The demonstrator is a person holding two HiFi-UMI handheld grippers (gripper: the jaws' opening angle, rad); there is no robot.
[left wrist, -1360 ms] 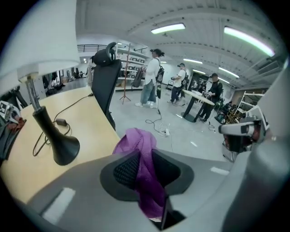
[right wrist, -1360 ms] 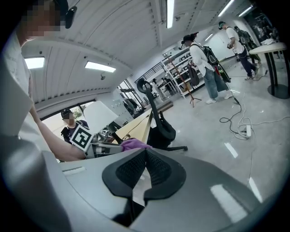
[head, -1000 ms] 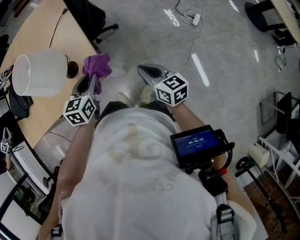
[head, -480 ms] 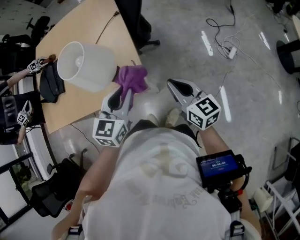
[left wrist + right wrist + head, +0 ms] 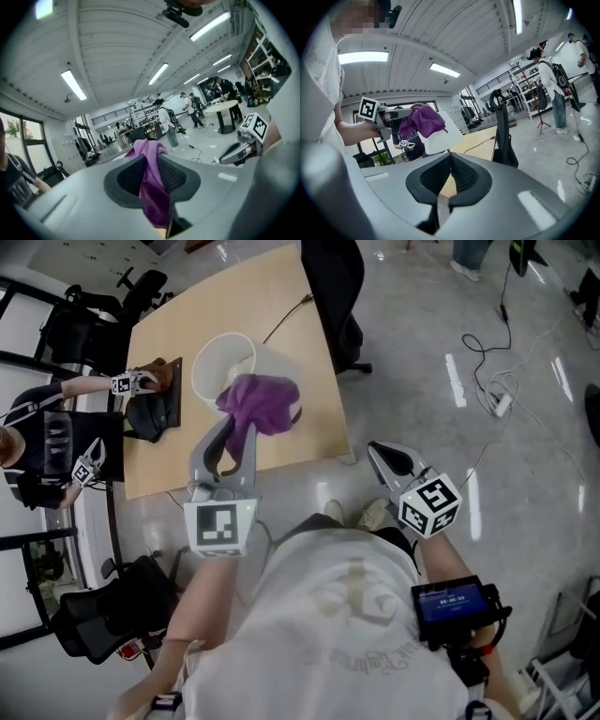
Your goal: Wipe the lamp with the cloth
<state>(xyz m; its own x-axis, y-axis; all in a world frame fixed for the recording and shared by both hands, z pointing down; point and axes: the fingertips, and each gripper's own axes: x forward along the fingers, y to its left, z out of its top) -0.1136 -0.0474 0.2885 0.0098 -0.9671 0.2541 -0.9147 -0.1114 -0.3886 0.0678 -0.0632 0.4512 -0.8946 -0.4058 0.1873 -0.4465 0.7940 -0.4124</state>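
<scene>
Left tongs risen to lamp (pinching purple cloth), right tongs pressed together, empty

from overhead my cloth hides part of the lamp shade; its base is out of sight beneath.

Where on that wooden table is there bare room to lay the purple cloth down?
Bare wood lies between the lamp and the table edge on the right, and along the near edge below the black bag. The left side is crowded by the bag and another person's arm. The left gripper clamps the cloth.
</scene>
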